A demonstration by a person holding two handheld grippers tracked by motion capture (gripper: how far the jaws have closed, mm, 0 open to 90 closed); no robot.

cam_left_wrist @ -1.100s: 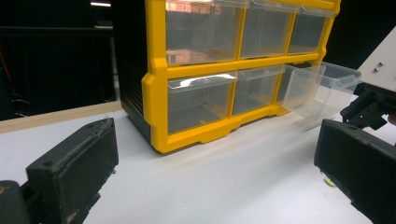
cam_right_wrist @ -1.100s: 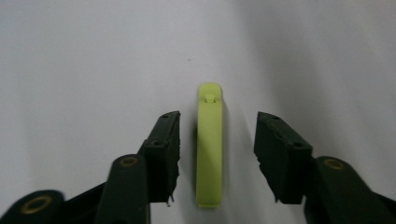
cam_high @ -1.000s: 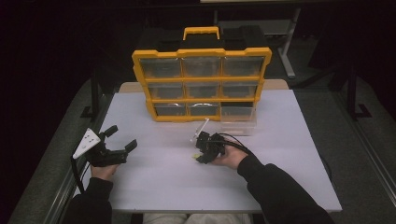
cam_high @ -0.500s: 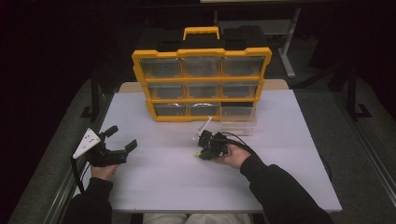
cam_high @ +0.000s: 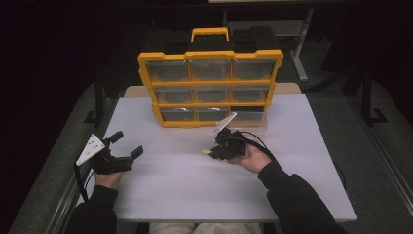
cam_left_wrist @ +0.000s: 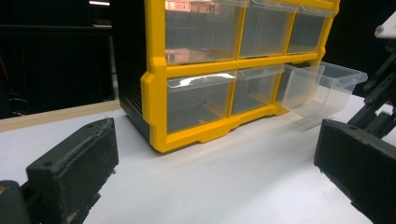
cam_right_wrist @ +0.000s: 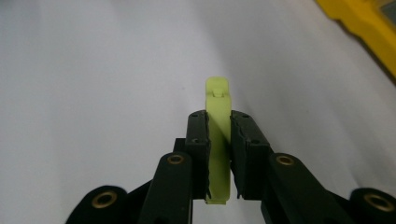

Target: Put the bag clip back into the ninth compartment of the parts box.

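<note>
A yellow organiser (cam_high: 209, 87) (cam_left_wrist: 196, 70) with clear drawers stands upright at the back of the white table (cam_high: 170, 180). Its bottom right drawer (cam_high: 248, 117) (cam_left_wrist: 322, 88) is pulled out. My right gripper (cam_high: 210, 152) (cam_right_wrist: 218, 119) hovers in front of that drawer, shut on a small lime-green plastic piece (cam_right_wrist: 218, 140) (cam_high: 207, 151) that sticks out past its tips. My left gripper (cam_high: 127, 144) (cam_left_wrist: 215, 177) rests at the table's left edge, open, with nothing between its jaws, and faces the organiser.
A grey plate (cam_high: 91, 148) sits on top of the left gripper and a cable (cam_high: 80, 180) trails from it. Bare table lies between the two grippers. The surroundings beyond the table are dark.
The right gripper has drifted slightly right and toward the organiser with the green piece. The left gripper has stayed where it was.
</note>
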